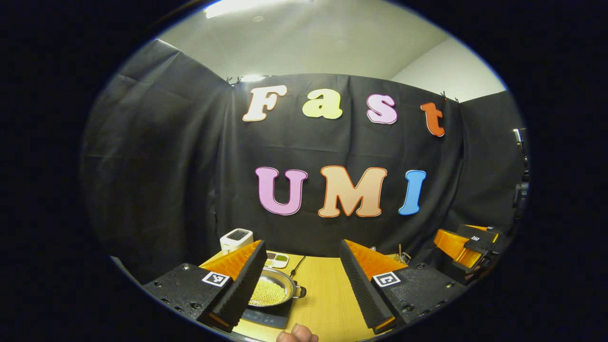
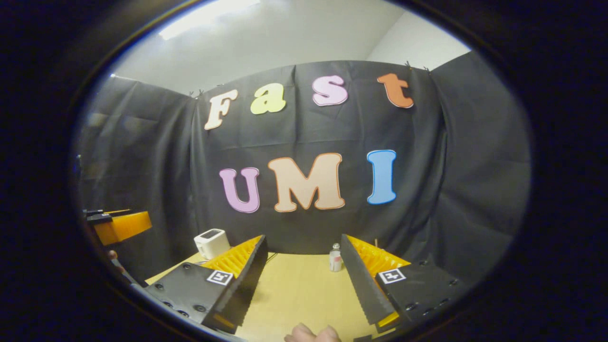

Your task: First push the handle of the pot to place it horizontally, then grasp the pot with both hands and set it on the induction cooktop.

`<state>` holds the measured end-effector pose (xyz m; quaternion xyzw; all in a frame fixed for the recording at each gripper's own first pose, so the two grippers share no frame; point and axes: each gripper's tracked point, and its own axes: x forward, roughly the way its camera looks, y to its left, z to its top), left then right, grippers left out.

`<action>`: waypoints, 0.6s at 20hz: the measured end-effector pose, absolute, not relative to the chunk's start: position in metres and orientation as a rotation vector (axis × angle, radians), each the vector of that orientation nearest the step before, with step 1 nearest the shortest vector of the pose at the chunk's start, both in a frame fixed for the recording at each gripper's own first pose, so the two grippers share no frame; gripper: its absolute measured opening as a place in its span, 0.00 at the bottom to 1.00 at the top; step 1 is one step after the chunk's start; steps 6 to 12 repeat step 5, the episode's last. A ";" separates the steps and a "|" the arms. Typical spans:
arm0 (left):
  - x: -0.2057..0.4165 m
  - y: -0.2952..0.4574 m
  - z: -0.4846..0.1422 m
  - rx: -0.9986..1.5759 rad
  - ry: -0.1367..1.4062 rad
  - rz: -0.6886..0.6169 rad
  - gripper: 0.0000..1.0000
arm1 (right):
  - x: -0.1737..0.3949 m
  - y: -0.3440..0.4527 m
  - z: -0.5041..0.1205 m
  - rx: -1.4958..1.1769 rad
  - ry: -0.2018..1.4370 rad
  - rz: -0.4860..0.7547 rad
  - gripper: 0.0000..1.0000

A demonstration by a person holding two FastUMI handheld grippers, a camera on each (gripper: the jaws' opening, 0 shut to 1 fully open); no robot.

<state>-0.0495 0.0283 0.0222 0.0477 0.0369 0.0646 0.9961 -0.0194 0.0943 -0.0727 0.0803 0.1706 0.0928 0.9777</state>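
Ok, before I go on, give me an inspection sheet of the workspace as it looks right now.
Surface: wooden table, bare between the fingers.
Job's things: pot holding pale yellow beads sits on the induction cooktop; its side handle points right in the left gripper view.
Clutter: white box appliance, small condiment tray, small bottle.
Grippers: left gripper open, holding nothing; right gripper open, holding nothing; both raised off the pot.
Cables: dark cord running back behind the pot.
Surroundings: black cloth booth wall, white ceiling above.
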 end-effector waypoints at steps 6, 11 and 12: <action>-0.064 0.039 0.016 0.116 0.101 0.116 0.89 | -0.039 0.111 -0.072 0.170 0.377 0.187 0.92; -0.064 0.039 0.016 0.116 0.101 0.116 0.89 | -0.039 0.111 -0.072 0.170 0.377 0.187 0.92; -0.064 0.039 0.016 0.116 0.101 0.116 0.89 | -0.039 0.111 -0.072 0.170 0.377 0.187 0.92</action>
